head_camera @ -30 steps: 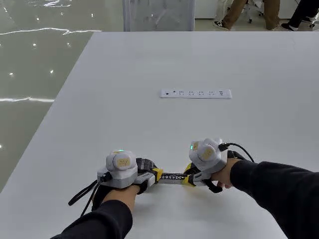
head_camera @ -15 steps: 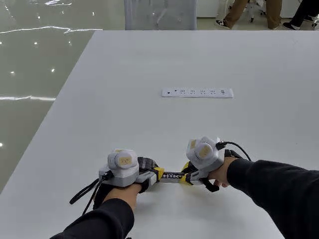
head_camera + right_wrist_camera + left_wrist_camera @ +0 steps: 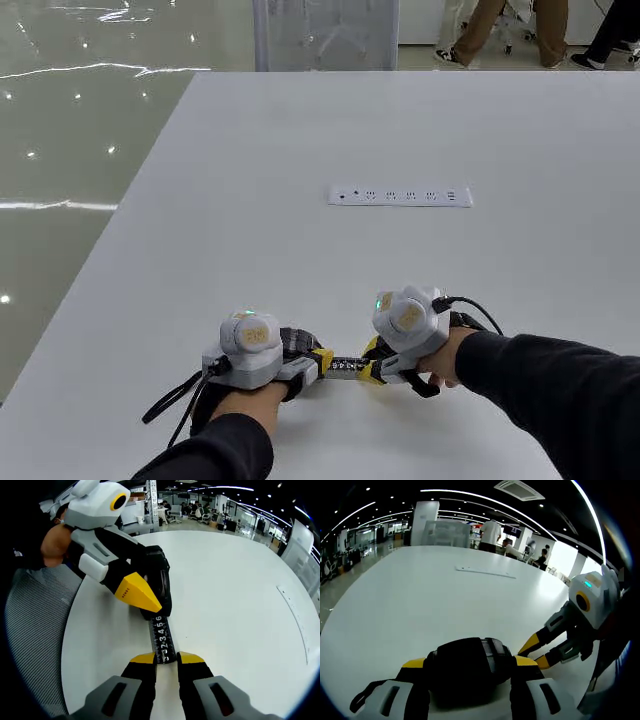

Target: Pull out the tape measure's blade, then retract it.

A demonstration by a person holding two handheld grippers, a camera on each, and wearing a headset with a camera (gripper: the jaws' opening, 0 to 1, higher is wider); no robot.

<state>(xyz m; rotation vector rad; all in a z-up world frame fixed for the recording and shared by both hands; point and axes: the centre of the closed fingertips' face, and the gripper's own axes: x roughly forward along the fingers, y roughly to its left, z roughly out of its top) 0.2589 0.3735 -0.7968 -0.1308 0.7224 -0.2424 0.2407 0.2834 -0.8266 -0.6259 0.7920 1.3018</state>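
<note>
Head view: near the tabletop's (image 3: 300,150) front edge, the left gripper (image 3: 310,362) and right gripper (image 3: 368,371) point at each other, hands held low. Left fingers (image 3: 412,664) clamp the black tape case (image 3: 470,670). Right fingers (image 3: 142,659) pinch the blade (image 3: 161,635) at its tip. A short numbered stretch lies flat between them.

Right tool (image 3: 165,658) pinching blade (image 3: 160,634), left tool (image 3: 136,590) holding case (image 3: 159,571)

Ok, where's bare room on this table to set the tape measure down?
Crowded: the near edge, where the left gripper holds the tape measure and the right gripper pinches its blade. Free: the wide stretch of table between them and the power strip, and beyond the strip.
</note>
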